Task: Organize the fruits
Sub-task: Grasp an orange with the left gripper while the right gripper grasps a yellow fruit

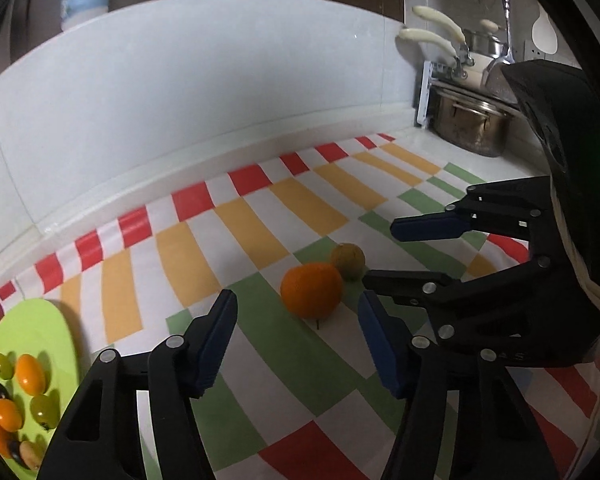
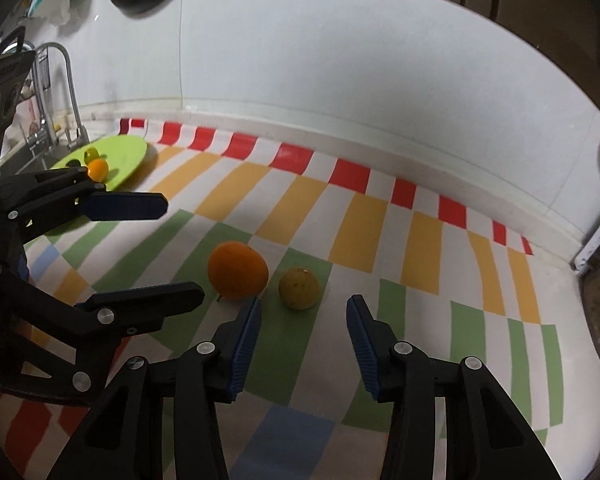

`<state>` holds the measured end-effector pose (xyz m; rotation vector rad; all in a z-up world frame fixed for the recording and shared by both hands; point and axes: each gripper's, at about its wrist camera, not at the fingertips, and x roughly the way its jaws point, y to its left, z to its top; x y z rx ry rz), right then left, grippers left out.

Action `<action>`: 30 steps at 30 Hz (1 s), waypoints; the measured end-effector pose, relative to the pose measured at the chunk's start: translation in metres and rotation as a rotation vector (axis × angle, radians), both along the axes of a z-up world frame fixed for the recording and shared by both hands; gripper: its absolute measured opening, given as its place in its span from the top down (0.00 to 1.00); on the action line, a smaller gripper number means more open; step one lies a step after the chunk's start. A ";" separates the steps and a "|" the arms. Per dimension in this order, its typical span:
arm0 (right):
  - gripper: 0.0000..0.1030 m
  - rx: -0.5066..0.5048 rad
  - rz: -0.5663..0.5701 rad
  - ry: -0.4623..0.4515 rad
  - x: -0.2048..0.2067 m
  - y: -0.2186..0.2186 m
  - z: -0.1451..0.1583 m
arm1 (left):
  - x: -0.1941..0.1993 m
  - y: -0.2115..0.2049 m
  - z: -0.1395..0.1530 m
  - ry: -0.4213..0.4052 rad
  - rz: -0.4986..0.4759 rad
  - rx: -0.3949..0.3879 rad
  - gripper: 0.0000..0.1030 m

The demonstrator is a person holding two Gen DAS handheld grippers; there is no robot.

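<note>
- Left wrist view: the left gripper (image 1: 296,344) has its jaws spread wide with nothing between them, hovering over a checked tablecloth (image 1: 260,216) of red, orange, green and white.
- An orange (image 1: 311,290) lies on the cloth just ahead of the left gripper, touching or nearly touching a smaller yellow-green fruit (image 1: 348,261) behind it.
- The right gripper (image 1: 384,256) reaches in from the right with its jaws spread, empty, close to both fruits.
- A green plate (image 1: 40,320) sits at the far left, well apart from the two fruits, holding small orange, green and dark fruits.
- Right wrist view: the yellow-green fruit lies just ahead of the right gripper's parted fingers, the orange beside it on the left.
- Metal pots (image 1: 472,124) stand at the counter's far right corner.
</note>
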<state>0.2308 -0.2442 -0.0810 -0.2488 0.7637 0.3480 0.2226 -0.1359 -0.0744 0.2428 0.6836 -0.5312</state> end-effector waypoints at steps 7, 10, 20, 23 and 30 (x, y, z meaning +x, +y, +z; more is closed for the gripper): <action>0.62 0.007 0.020 0.038 0.017 0.000 -0.013 | 0.013 -0.004 -0.005 0.034 -0.013 -0.022 0.47; 0.64 0.015 0.020 0.043 0.023 0.000 -0.015 | 0.022 -0.004 -0.009 0.082 -0.009 -0.048 0.53; 0.71 0.075 0.007 0.094 0.038 -0.005 -0.017 | 0.037 -0.005 -0.011 0.148 -0.019 -0.105 0.55; 0.71 0.080 -0.020 0.088 0.034 -0.010 -0.015 | 0.037 -0.010 -0.012 0.147 -0.027 -0.094 0.58; 0.71 0.117 -0.126 0.073 0.022 -0.026 -0.008 | 0.039 -0.017 -0.013 0.156 -0.030 -0.083 0.61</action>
